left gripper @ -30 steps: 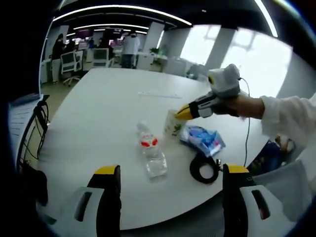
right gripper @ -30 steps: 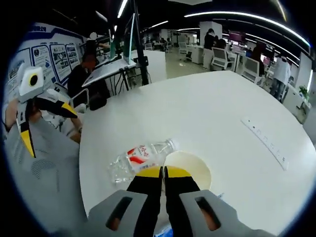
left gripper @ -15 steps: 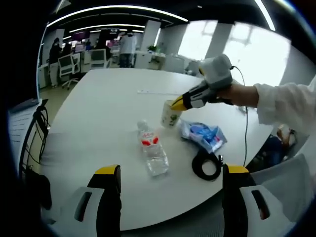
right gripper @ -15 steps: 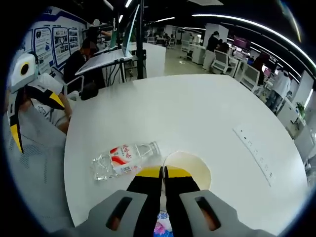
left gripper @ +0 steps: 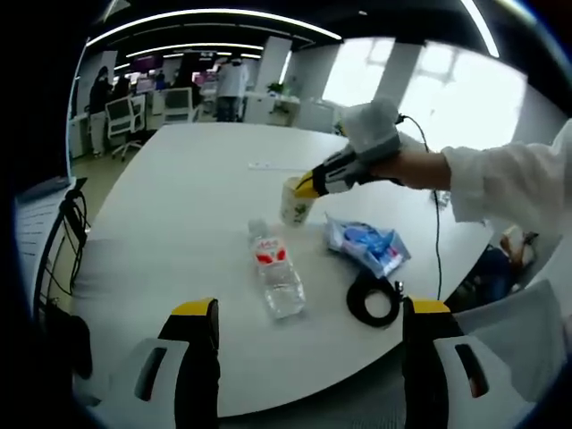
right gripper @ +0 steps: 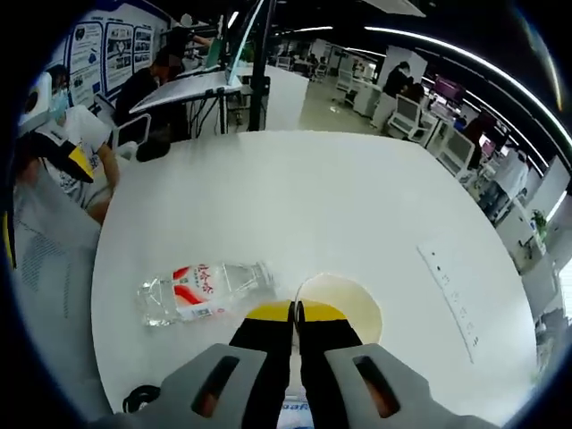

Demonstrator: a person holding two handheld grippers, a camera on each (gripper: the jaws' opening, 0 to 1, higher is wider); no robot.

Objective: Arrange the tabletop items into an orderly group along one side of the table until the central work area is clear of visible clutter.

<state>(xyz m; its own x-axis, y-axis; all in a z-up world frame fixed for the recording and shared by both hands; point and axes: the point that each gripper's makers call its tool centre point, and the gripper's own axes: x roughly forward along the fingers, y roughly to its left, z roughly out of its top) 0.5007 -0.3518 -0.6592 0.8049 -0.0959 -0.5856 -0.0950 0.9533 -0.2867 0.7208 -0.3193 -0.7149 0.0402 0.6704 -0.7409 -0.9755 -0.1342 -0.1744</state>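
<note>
table (left gripper: 179, 206) white, round, open-plan office beyond

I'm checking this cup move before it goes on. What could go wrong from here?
The right tool pinches only the paper cup by its rim, so the cup may crumple or slip. The water bottle lies on its side close by and could roll if bumped. The blue packet and black coil crowd the table edge.

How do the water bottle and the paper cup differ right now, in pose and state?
The water bottle lies on its side on the table, free; the paper cup is upright, its rim pinched by the right gripper. The bottle is clear with a red label; the cup is opaque, pale, open-topped. Both sit near the table's middle.
</note>
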